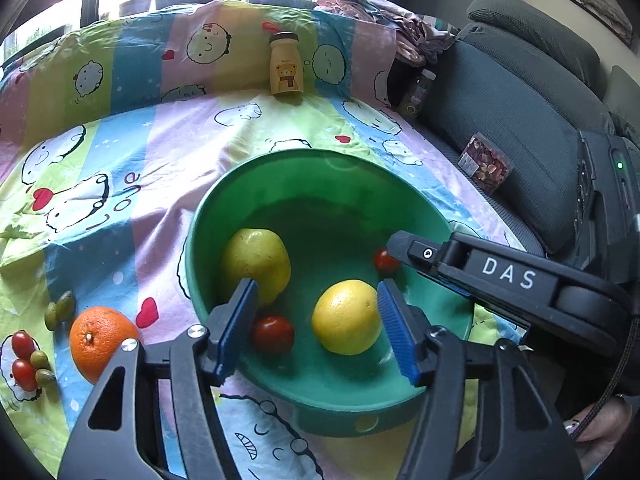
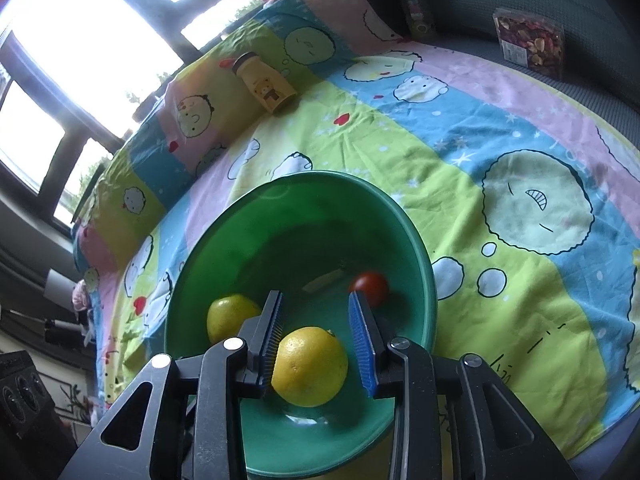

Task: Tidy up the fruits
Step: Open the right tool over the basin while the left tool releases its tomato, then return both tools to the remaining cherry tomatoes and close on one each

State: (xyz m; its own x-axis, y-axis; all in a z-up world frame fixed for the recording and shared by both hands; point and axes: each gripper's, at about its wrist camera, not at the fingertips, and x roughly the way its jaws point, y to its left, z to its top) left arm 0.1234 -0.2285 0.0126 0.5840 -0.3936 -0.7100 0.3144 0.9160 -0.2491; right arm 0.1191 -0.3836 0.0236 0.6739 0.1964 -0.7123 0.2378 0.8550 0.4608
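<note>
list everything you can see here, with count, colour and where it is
round plastic bowl: 1, green, middle of the cloth
pear-shaped fruit: 1, yellow-green, in the bowl, left side
round citrus fruit: 1, yellow, in the bowl, front
cherry tomatoes in the bowl: 2, red, one front left, one far right
round orange: 1, orange, on the cloth left of the bowl
small loose fruits: 2 red, about 4 green, on the cloth by the orange
bear-print bottle: 1, yellow with dark cap, upright behind the bowl
cartoon-print cloth: 1, pastel stripes, covering the surface
clear box of dried bits: 1, reddish-brown, on the grey sofa
left gripper: black, blue fingers, open over the bowl
right gripper: black, blue fingers, open over the citrus
</note>
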